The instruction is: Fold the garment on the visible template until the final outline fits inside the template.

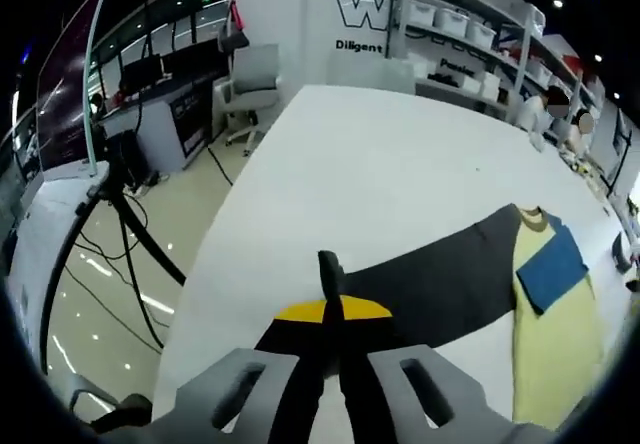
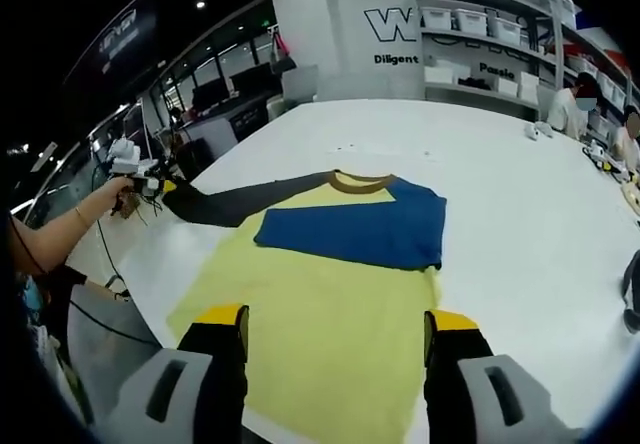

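One garment [image 2: 330, 294], two grippers [image 1: 330, 294] [image 2: 340, 339]

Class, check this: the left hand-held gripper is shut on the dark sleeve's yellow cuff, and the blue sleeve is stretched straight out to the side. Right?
Not quite. The blue sleeve is folded across the yellow shirt's chest, as the right gripper view shows. The left hand-held gripper is indeed shut on the dark sleeve's yellow cuff.
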The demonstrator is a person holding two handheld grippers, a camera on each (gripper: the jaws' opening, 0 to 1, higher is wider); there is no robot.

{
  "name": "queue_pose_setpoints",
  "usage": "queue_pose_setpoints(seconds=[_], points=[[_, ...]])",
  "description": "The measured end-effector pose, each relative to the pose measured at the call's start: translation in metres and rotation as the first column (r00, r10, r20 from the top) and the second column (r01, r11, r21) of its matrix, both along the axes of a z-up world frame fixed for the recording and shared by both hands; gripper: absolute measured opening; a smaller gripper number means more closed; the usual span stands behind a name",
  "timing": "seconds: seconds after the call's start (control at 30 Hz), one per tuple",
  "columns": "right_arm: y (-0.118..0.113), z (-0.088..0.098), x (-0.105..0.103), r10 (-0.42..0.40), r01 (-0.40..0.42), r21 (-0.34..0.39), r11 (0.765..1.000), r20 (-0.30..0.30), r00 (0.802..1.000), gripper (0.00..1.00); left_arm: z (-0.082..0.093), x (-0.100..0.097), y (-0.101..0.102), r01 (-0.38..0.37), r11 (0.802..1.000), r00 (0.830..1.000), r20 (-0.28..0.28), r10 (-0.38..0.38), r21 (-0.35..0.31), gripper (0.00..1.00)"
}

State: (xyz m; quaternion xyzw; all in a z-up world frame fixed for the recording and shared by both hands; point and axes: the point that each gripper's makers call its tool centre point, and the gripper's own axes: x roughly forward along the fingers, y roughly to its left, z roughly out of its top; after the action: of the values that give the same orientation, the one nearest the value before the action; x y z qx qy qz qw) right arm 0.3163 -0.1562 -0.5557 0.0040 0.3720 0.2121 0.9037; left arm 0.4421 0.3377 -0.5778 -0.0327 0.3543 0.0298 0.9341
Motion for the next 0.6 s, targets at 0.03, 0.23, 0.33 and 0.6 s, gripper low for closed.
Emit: queue_pose_setpoints(seconds=[0.03, 0.23, 0.33, 0.6], points=[[0.000, 0.000, -0.001, 0.002, -0.002, -0.001, 1.000, 0.002, 1.000, 0.70, 0.004, 0.002, -0.005, 0.011, 1.000, 1.000, 0.008, -0.011, 0.001, 0.08], [0.002, 0.000, -0.005, 0.004, -0.004, 0.010, 1.000, -0.005, 1.000, 0.70, 0.042, 0.021, -0.057, 0.116, 0.992, 0.989, 0.101, -0.111, -0.044, 0.08], [0.005, 0.003, -0.007, 0.014, -0.015, 0.011, 1.000, 0.002, 1.000, 0.70, 0.061, 0.028, -0.085, 0.169, 0.984, 0.975, 0.155, -0.157, -0.065, 0.08], [0.004, 0.002, -0.017, 0.035, -0.035, -0.008, 0.999, -0.006, 0.999, 0.71, 0.095, 0.035, -0.149, 0.287, 0.957, 0.939, 0.212, -0.273, -0.039, 0.08]])
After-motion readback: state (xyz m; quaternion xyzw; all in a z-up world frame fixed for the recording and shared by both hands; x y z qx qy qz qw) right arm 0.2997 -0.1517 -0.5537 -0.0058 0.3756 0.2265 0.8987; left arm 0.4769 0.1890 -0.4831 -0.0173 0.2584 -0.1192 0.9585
